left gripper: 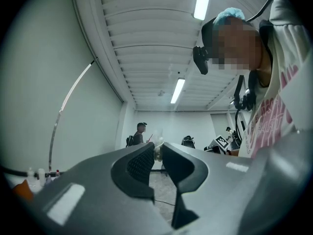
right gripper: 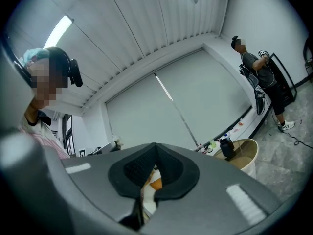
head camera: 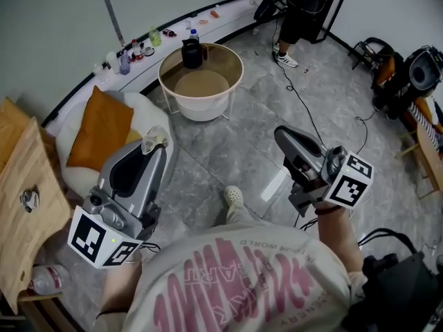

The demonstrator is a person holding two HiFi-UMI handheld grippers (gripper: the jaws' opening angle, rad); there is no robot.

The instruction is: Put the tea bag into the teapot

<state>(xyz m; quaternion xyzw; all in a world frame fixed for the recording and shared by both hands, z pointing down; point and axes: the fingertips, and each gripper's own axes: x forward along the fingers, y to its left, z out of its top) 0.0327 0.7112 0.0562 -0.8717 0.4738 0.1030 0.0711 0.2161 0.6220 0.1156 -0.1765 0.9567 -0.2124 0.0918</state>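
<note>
In the head view my left gripper (head camera: 155,144) is raised in front of me, shut on a pale, crumpled tea bag (head camera: 154,139) at its tips. The left gripper view shows that tea bag (left gripper: 158,152) pinched between the nearly closed pads (left gripper: 142,161). The black teapot (head camera: 192,52) stands at the far edge of a round wood-topped side table (head camera: 221,64), well ahead of both grippers. My right gripper (head camera: 279,134) is held up at the right, shut and empty. Its own view shows the jaws meeting at the tip (right gripper: 154,148), with the teapot (right gripper: 226,147) far off to the right.
A white beanbag (head camera: 149,113) with an orange cushion (head camera: 100,126) lies left of the round table. A wooden table (head camera: 28,178) at far left carries a crumpled wrapper (head camera: 29,199). Bottles (head camera: 138,47) line the wall ledge. A person (head camera: 301,12) stands at the back; cables cross the floor.
</note>
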